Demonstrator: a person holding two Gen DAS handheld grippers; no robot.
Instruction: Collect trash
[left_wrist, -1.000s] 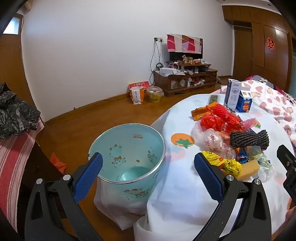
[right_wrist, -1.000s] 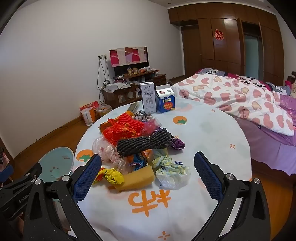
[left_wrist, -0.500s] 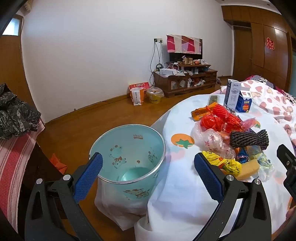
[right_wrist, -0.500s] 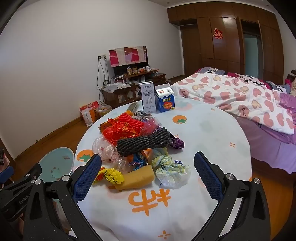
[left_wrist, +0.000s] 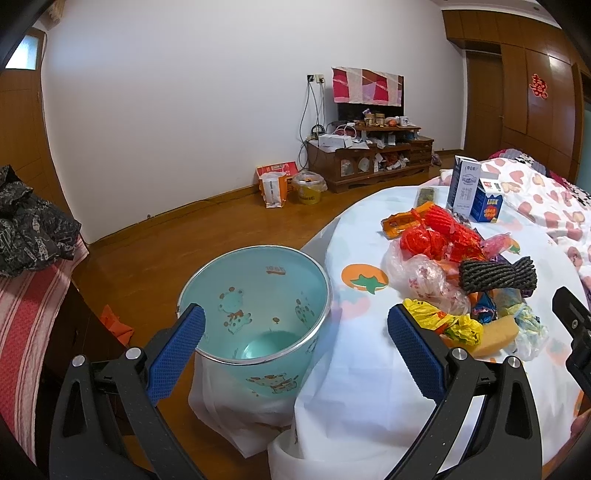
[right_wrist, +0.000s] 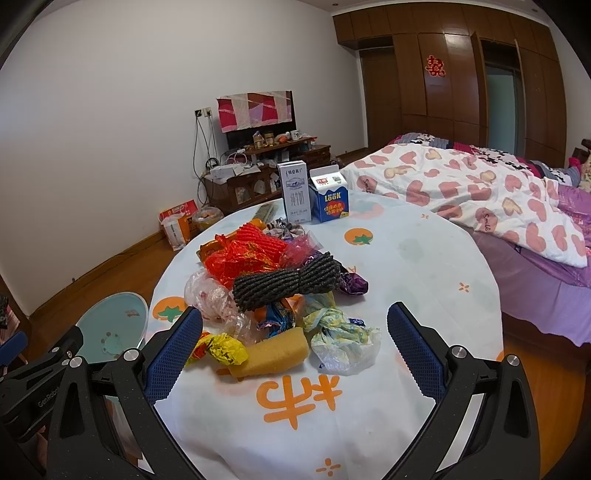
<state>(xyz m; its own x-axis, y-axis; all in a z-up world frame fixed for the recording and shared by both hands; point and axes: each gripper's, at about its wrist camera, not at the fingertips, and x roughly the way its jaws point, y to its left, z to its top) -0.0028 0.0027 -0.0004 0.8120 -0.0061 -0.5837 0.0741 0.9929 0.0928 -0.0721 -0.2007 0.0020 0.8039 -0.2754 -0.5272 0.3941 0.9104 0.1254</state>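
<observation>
- the round table (right_wrist: 406, 266) carries a trash pile (right_wrist: 280, 291) near its front edge; nothing looks collected yet.
- the teal bin (left_wrist: 255, 314), seemingly empty, stands on the floor just beside the table.
- the right gripper (right_wrist: 295, 347) hovers wide open before the pile, holding nothing; the left gripper (left_wrist: 295, 343) is equally wide and empty.
- likely first pick: the yellow sponge (right_wrist: 275, 350), nearest, with a crumpled yellow wrapper (right_wrist: 221, 349) touching it.
- two cartons (right_wrist: 314, 195) stand well behind.

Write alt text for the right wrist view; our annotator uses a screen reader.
The open right gripper faces a trash pile on a round white table: yellow sponge, black rope bundle, red wrappers. Two cartons stand behind.
</observation>
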